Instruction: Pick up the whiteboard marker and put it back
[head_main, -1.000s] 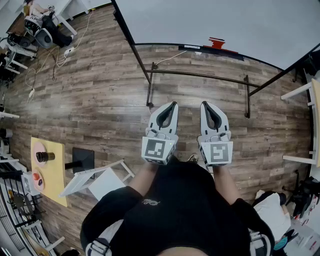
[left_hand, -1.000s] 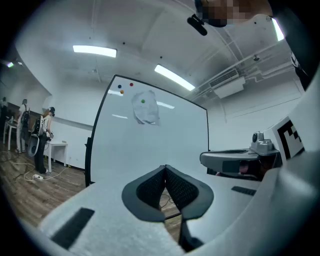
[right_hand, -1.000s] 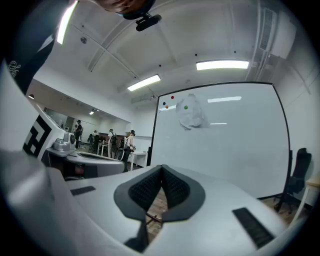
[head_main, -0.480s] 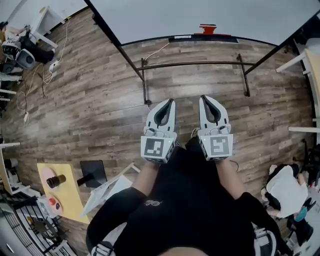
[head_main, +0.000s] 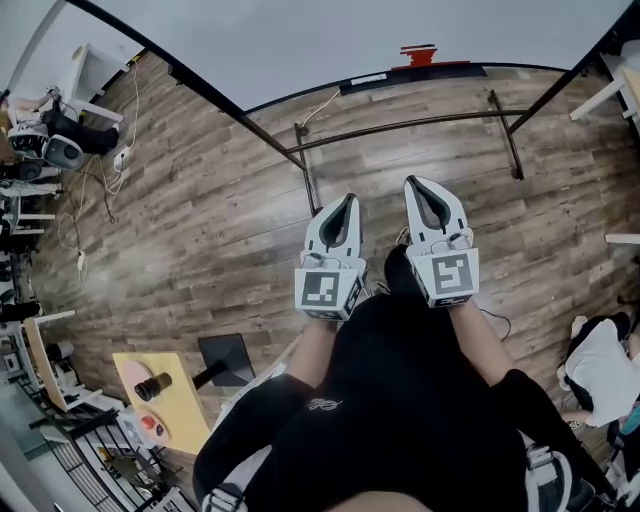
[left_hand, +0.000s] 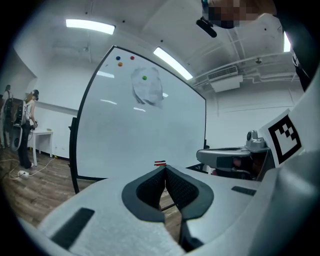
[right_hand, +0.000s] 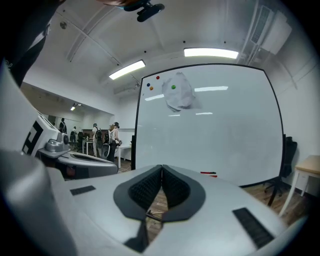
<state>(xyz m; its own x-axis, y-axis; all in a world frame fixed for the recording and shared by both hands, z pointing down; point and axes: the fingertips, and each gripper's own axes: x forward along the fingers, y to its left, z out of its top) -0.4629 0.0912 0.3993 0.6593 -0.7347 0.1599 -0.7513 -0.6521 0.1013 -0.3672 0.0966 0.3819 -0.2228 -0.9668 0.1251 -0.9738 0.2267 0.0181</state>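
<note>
The whiteboard (head_main: 330, 35) stands ahead of me. On its ledge rests a red marker (head_main: 420, 52), and it also shows as a small red stick, the marker (left_hand: 160, 163) in the left gripper view and the marker (right_hand: 209, 174) in the right gripper view. My left gripper (head_main: 347, 200) and right gripper (head_main: 412, 183) are held side by side over the wooden floor, well short of the board. Both point at it, shut and with nothing in them. The left gripper's (left_hand: 165, 167) pads meet at the tip, as do the right gripper's (right_hand: 162, 166).
The board's black metal stand (head_main: 400, 128) crosses the floor between me and the ledge. A yellow table (head_main: 160, 400) and a black base plate (head_main: 225, 355) lie at lower left. People (right_hand: 107, 137) stand at desks far left; a wooden table (right_hand: 307, 170) is at right.
The scene has swung round: the yellow table has slid right and down in the picture, and the board's ledge sits higher. Both grippers stay shut, side by side.
</note>
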